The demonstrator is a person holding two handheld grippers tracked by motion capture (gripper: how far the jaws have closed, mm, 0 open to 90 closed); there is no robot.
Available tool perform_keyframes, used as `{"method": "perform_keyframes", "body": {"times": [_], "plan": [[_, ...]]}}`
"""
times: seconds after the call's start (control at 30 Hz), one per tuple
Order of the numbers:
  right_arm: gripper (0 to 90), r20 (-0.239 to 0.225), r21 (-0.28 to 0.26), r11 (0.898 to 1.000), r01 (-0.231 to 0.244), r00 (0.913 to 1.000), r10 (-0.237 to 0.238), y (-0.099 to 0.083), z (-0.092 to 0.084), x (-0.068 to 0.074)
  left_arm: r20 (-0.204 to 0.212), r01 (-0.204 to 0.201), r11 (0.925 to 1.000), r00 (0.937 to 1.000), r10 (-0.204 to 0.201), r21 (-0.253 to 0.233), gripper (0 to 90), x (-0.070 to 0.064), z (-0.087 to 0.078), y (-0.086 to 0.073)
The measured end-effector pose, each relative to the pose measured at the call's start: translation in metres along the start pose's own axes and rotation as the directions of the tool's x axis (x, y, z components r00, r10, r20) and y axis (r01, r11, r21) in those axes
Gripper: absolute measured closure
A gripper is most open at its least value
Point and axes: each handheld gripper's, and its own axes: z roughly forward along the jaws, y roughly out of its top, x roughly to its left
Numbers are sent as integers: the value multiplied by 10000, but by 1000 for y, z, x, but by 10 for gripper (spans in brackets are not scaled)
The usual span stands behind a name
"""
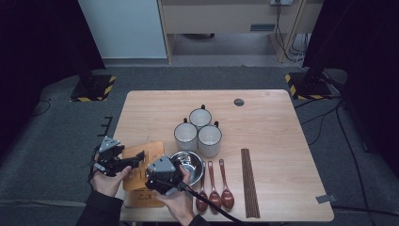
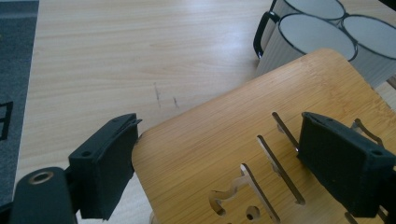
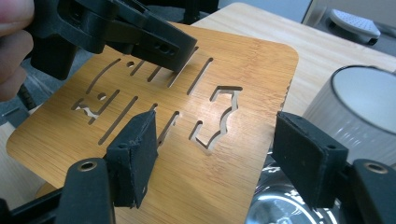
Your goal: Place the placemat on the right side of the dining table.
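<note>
A bamboo board point(image 1: 149, 151) with cut-out slots is tilted up off the near left of the table. My left gripper point(image 1: 139, 159) is shut on its left edge. In the left gripper view the board point(image 2: 224, 154) lies between the pads of the left gripper point(image 2: 219, 123), one under its edge and one on top. In the right gripper view the right gripper point(image 3: 217, 122) is open, with the board point(image 3: 233, 70) beyond it and its jaws astride the near corner without pressing. From above, the right gripper point(image 1: 151, 173) is at the board's near right side.
A second bamboo piece point(image 1: 139, 197) lies under the hands at the table's front edge. A steel bowl point(image 1: 190, 165) sits right beside the board, three white mugs point(image 1: 209, 140) behind it. Three wooden spoons point(image 1: 215, 190) and dark chopsticks point(image 1: 249, 183) lie to the right.
</note>
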Motion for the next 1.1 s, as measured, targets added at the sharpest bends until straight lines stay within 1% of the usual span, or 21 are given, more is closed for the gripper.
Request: {"method": "perform_keyframes", "body": {"times": [0.1,0.17,0.33,0.47,0.63,0.8,0.83,0.9,1.1], "plan": [[313,51,-92,10000,-8,10000,8,2,-2,-4,1,-33,10000,10000,33,-67,123,-2,1,5],[314,65,-182,9998,-50,10000,51,6,-4,-9,-7,-113,9998,9999,113,-136,123,-5,1,11],[314,95,-281,9996,-26,10000,29,10,-6,-17,31,-98,9997,9999,99,-242,123,-9,4,19],[314,121,-341,9994,-52,9999,56,13,-8,-23,59,-182,9995,9998,183,-250,123,-12,7,25],[314,210,-448,9990,-95,9997,105,15,-10,-31,-25,-374,9988,9993,373,-308,123,-19,8,34],[315,257,-577,9982,-169,9995,184,18,-15,-40,69,-347,9987,9994,350,-368,123,-23,11,41],[315,257,-577,9982,-169,9995,184,18,-15,-40,80,-368,9985,9993,372,-394,123,-25,12,42],[315,297,-596,9981,-163,9994,181,19,-17,-44,80,-444,9981,9990,448,-425,123,-28,13,47],[315,341,-714,9972,-214,9991,239,22,-22,-52,110,-511,9974,9986,517,-517,124,-34,15,54]]}}
